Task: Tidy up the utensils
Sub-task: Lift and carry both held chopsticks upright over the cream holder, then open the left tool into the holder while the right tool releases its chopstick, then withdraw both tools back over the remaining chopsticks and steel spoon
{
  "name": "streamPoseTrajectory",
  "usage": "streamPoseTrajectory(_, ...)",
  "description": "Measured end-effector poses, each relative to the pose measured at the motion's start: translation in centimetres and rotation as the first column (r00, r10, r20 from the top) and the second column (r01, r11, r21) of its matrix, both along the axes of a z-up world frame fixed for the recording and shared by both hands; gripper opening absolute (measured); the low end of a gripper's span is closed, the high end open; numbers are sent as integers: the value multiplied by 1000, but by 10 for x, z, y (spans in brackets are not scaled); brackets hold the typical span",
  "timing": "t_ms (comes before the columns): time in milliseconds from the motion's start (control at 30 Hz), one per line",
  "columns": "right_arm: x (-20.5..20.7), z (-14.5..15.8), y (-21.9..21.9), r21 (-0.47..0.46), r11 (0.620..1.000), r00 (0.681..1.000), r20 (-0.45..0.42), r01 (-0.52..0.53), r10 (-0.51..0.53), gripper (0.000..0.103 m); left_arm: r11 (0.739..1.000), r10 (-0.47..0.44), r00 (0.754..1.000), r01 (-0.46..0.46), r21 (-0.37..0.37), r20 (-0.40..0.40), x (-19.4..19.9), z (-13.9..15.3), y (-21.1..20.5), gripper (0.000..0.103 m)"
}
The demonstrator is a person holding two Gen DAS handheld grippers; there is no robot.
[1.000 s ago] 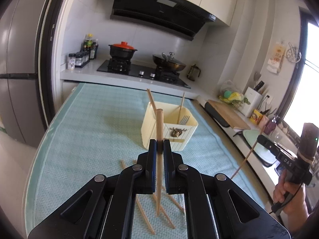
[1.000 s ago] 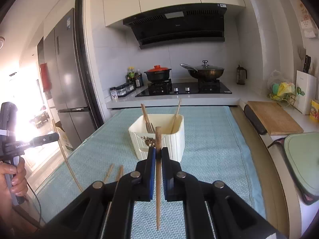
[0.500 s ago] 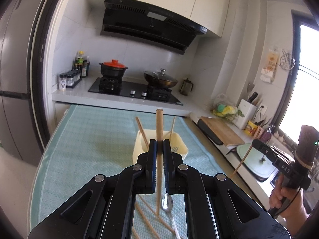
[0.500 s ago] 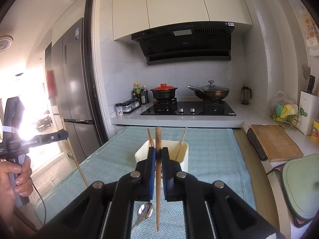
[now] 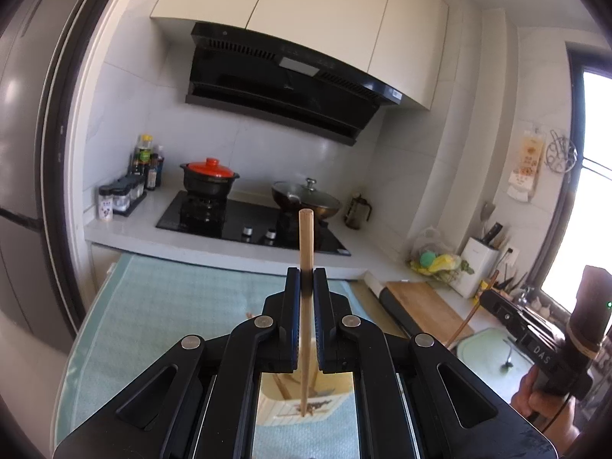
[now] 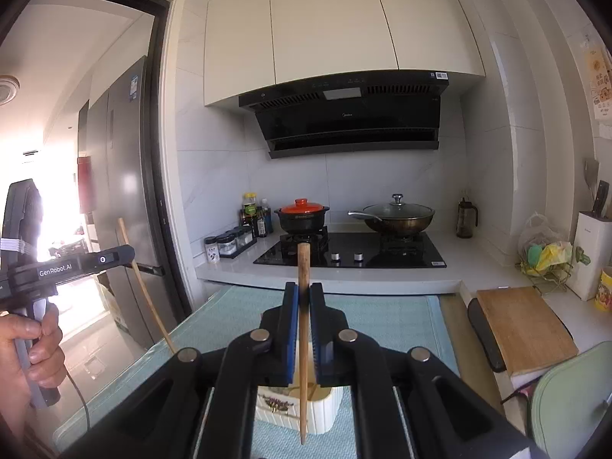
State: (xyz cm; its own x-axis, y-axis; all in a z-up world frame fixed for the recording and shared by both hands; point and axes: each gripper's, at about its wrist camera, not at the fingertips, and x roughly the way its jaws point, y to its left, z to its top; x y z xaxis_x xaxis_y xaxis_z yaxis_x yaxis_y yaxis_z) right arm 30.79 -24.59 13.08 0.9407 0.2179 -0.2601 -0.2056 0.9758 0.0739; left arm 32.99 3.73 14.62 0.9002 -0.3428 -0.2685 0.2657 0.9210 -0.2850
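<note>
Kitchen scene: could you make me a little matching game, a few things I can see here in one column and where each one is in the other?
Things:
1. Black pot with an orange lid
2. Wooden chopstick
3. Wooden cutting board
4. Cream plastic utensil holder

Places:
A. Clamped upright in the right gripper
B. On the teal mat
C. On the black stove
D. On the counter at the right

Pairs: 1-C, 2-A, 3-D, 4-B
</note>
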Motion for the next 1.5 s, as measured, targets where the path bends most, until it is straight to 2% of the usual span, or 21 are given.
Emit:
streamPoseTrajectory(100,20,5,2,8,1000,1000,20,7,-7,6,999,37,999,-37,8,15,23,-1,-6,4)
streamPoseTrajectory(200,38,5,6,14,1000,999,52,15,-16,6,998,55,998,-55,-7,-16,49,-14,-12,4)
streamPoseTrajectory(400,76,-21,15,-1,1000,999,44,-4,4,6,996,85,993,-84,8,-84,85,-53,-25,4)
streamPoseTrajectory(567,107,-61,21,10,999,997,-73,-31,32,6,997,74,981,-67,47,-179,107,-91,-35,4)
streamPoseTrajectory(767,134,-109,24,10,999,975,-221,-34,35,6,996,84,953,-70,58,-290,124,-130,-37,4)
streamPoseTrajectory(967,156,-140,5,80,996,943,-332,46,-17,6,994,99,930,-73,84,-353,134,-142,-40,6)
streamPoseTrajectory(1033,163,-146,-3,94,993,932,-361,75,-36,9,993,102,917,-68,100,-385,138,-142,-42,22)
streamPoseTrajectory(1067,166,-146,-6,89,992,926,-376,85,-45,10,992,103,915,-66,106,-391,136,-140,-41,38)
streamPoseTrajectory(1100,168,-146,-9,82,992,921,-385,93,-55,15,992,106,917,-68,111,-385,132,-137,-39,48)
streamPoseTrajectory(1167,162,-137,-16,86,991,924,-377,105,-65,45,990,110,926,-71,120,-360,117,-127,-31,58)
streamPoseTrajectory(1200,154,-130,-20,95,990,931,-359,106,-65,48,990,109,929,-68,126,-353,109,-122,-26,66)
streamPoseTrajectory(1333,113,-98,-33,67,995,943,-328,80,-54,50,977,122,941,-58,206,-315,56,-106,-5,82)
streamPoseTrajectory(1400,84,-88,-38,28,998,947,-318,56,-44,58,966,137,945,-61,252,-297,23,-105,5,95)
streamPoseTrajectory(1433,68,-85,-40,2,999,949,-312,46,-43,64,961,142,947,-62,270,-288,6,-106,9,96)
streamPoseTrajectory(1500,38,-84,-42,-60,998,952,-302,33,-49,65,953,154,949,-69,296,-275,-29,-116,16,99)
